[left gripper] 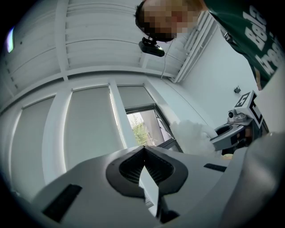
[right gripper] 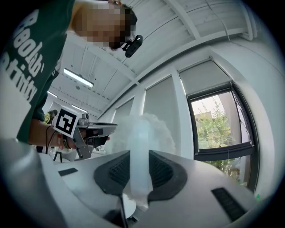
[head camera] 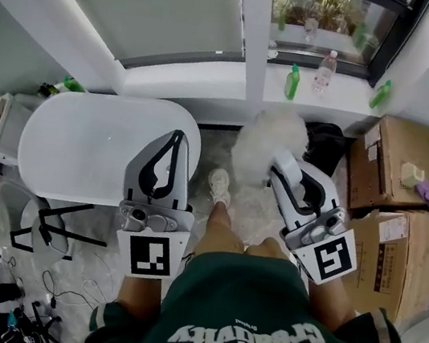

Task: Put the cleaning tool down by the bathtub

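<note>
Two grippers are in our hands near the bathtub (head camera: 80, 144). Our right gripper (head camera: 281, 163) is clamped on the pale handle of the cleaning tool (head camera: 265, 134) — a fluffy white duster, its head held in the air just right of the bathtub, above the marbled floor (head camera: 214, 146). Our left gripper (head camera: 176, 134) shows over the bathtub's right end, jaws pressed together with nothing between them. Cardboard boxes (head camera: 399, 165) stand farther right of the bathtub — bottles (head camera: 292, 82) line the sill beyond it

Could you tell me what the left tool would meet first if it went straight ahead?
Most likely the window blind; the left tool seems aimed above the bathtub, though depth is unclear.
</note>
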The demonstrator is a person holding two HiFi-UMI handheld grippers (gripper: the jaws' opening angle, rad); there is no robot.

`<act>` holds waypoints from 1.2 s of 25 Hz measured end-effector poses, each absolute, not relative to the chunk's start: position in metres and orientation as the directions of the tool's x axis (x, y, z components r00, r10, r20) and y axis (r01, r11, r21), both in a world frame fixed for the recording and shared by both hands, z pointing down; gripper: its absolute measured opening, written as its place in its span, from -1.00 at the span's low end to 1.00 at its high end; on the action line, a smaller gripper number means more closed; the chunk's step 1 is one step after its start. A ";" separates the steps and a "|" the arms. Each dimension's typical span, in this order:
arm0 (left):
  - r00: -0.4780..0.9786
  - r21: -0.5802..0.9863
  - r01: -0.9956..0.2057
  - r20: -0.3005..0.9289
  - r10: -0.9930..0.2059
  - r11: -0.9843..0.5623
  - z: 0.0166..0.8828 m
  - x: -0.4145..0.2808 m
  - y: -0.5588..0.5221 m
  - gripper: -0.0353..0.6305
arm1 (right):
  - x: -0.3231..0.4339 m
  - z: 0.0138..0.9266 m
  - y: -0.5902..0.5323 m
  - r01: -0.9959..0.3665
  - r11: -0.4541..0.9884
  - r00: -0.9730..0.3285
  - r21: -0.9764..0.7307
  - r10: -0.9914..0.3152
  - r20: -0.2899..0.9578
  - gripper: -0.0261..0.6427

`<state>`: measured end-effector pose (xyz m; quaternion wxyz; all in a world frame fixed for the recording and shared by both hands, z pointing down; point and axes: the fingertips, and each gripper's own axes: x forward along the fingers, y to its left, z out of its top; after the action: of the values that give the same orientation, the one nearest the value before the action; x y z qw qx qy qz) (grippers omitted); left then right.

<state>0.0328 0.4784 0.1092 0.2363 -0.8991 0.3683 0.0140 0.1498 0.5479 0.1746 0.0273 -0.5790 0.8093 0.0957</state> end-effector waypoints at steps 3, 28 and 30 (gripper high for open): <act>0.715 -0.395 -0.683 -0.188 -0.674 -0.614 0.116 0.027 0.444 -0.87 | 0.150 0.180 0.520 -0.943 0.309 -0.325 0.128 -0.936 -0.134 -0.65; 0.824 -0.364 -0.560 -0.143 -0.549 -0.744 0.120 0.112 0.157 -0.87 | 0.205 0.161 0.251 -0.972 0.181 -0.194 0.148 -0.978 -0.074 -0.65; 0.821 -0.356 -0.563 -0.145 -0.552 -0.745 0.119 0.115 0.143 -0.87 | 0.207 0.162 0.238 -0.972 0.178 -0.189 0.153 -0.980 -0.061 -0.65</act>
<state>0.1155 0.1430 0.1192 0.1956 -0.9340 0.2984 0.0151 0.2066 0.2377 0.1624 -0.0252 -0.6361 0.7672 0.0786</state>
